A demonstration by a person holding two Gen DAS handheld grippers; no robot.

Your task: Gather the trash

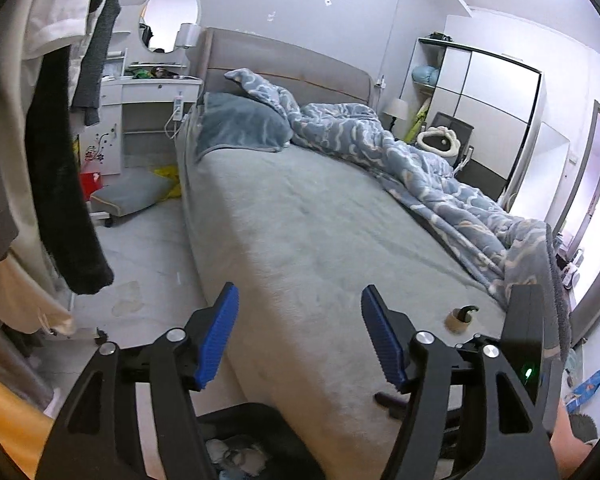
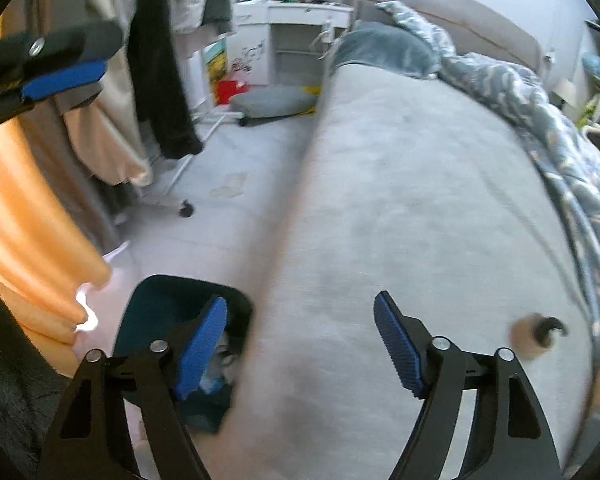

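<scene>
Both wrist views overlook the same bed (image 1: 300,220).

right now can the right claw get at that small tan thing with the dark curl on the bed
Probably yes: the right claw is open and empty, and only bare grey bed lies between it and the small tan thing off to its right.

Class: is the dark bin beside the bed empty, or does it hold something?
Not empty: the bin holds crumpled pale trash at its bottom.

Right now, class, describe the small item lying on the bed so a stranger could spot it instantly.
Start at the big grey bed. Follow its bare sheet toward the near end, beside the rumpled blue patterned duvet. There lies a small tan roll with a dark curl, the only loose object on the sheet.
</scene>
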